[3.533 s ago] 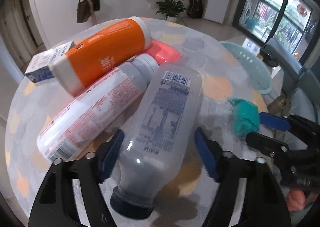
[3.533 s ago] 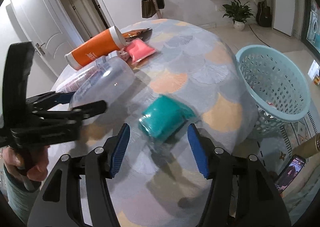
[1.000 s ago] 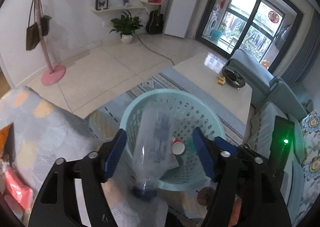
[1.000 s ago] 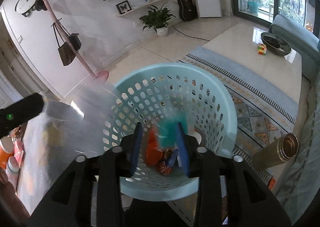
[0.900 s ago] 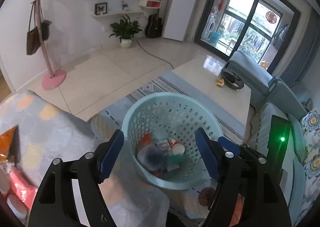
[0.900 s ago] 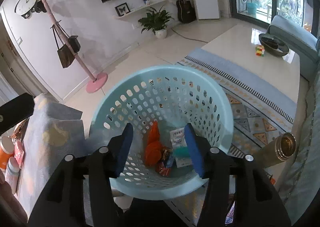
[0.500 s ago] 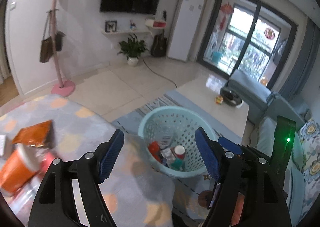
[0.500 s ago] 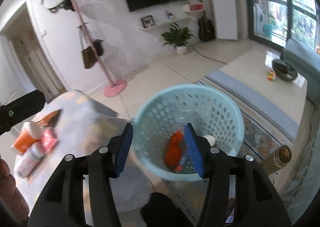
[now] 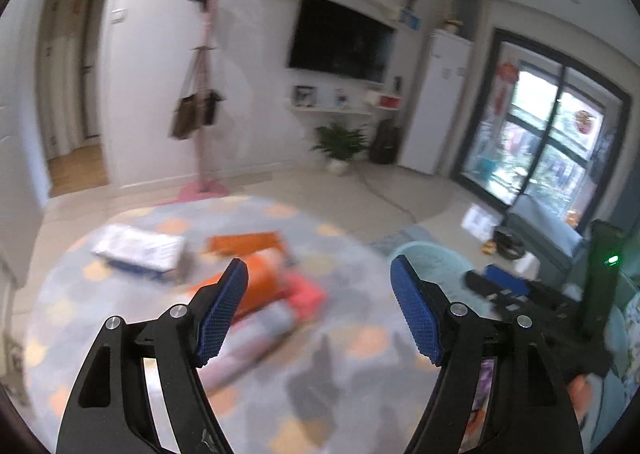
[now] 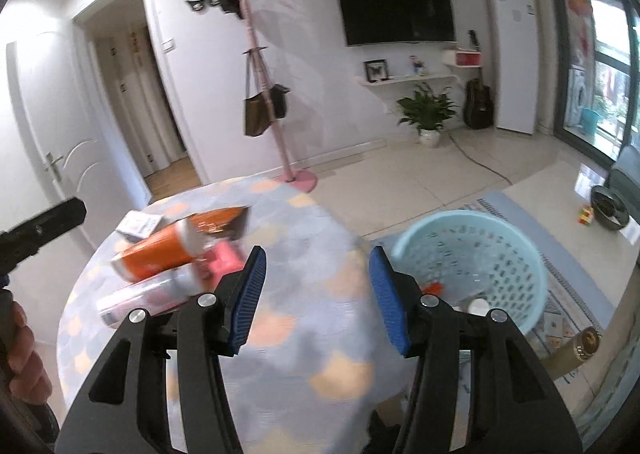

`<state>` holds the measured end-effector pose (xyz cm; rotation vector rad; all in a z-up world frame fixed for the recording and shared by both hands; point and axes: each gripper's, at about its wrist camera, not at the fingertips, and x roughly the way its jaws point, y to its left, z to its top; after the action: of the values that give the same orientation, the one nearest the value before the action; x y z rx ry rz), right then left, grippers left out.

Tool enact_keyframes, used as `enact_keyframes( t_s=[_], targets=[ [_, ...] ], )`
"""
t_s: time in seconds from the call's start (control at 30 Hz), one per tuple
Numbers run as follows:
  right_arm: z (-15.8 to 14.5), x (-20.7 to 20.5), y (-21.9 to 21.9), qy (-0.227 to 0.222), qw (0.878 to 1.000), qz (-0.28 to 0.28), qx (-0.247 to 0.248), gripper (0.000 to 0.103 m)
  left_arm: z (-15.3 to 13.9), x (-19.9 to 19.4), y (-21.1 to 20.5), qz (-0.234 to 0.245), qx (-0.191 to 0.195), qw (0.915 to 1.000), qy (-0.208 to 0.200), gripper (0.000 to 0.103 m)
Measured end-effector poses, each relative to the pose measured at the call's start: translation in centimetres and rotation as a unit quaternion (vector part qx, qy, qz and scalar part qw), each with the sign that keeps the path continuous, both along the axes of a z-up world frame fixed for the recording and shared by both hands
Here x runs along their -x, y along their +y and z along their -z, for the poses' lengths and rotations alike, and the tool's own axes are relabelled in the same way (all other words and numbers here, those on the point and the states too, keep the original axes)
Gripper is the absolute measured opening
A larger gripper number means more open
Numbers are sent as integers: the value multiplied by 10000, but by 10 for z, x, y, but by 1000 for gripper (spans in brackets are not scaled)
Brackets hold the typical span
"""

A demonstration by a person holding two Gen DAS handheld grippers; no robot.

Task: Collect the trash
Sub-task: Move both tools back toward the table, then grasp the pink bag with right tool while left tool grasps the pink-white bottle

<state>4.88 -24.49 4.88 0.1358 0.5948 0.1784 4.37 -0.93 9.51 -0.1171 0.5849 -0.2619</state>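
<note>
Both the left tool (image 9: 319, 312) and right tool (image 10: 317, 292) gape empty; the orange bottle (image 10: 154, 252) mid-tabletop (image 10: 304, 342), blurred, probably light and slick, wants gripping across its body

Two hand-held grippers: left (image 9: 318, 312), right (image 10: 316, 296). One tabletop (image 10: 304, 342). One basket (image 10: 516, 250). On the tabletop: two bottles, orange (image 10: 154, 254) and white (image 10: 140, 296); one box (image 10: 140, 223); one pink packet (image 10: 224, 258); one orange wrapper (image 10: 220, 221).
</note>
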Motion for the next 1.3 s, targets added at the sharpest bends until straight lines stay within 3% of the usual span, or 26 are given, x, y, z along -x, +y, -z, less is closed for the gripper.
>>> enact_keyframes(
  t_s=[0.23,0.43,0.6,0.73,0.9,1.0,1.3],
  targets=[
    [11,3,47,116,9995,-285,-27,50,46,-12,63,-410,-300,9956,782,75],
    [22,-14,75,256,9978,-586,174,50,78,-28,87,-332,-317,9922,1162,75],
    [36,-39,91,421,9944,-871,429,50,92,-40,75,-67,-491,9887,1415,75],
    [51,-61,99,617,9909,-1088,504,49,101,-37,58,292,-581,9837,1675,61],
    [70,-94,106,912,9849,-1404,444,44,102,-20,34,618,-861,9770,1849,61],
    [78,-106,109,982,9822,-1519,508,44,105,-20,20,607,-1063,9741,1900,61],
    [89,-126,115,1106,9750,-1848,537,44,122,-42,-1,267,-1193,9701,2095,58]
  ],
)
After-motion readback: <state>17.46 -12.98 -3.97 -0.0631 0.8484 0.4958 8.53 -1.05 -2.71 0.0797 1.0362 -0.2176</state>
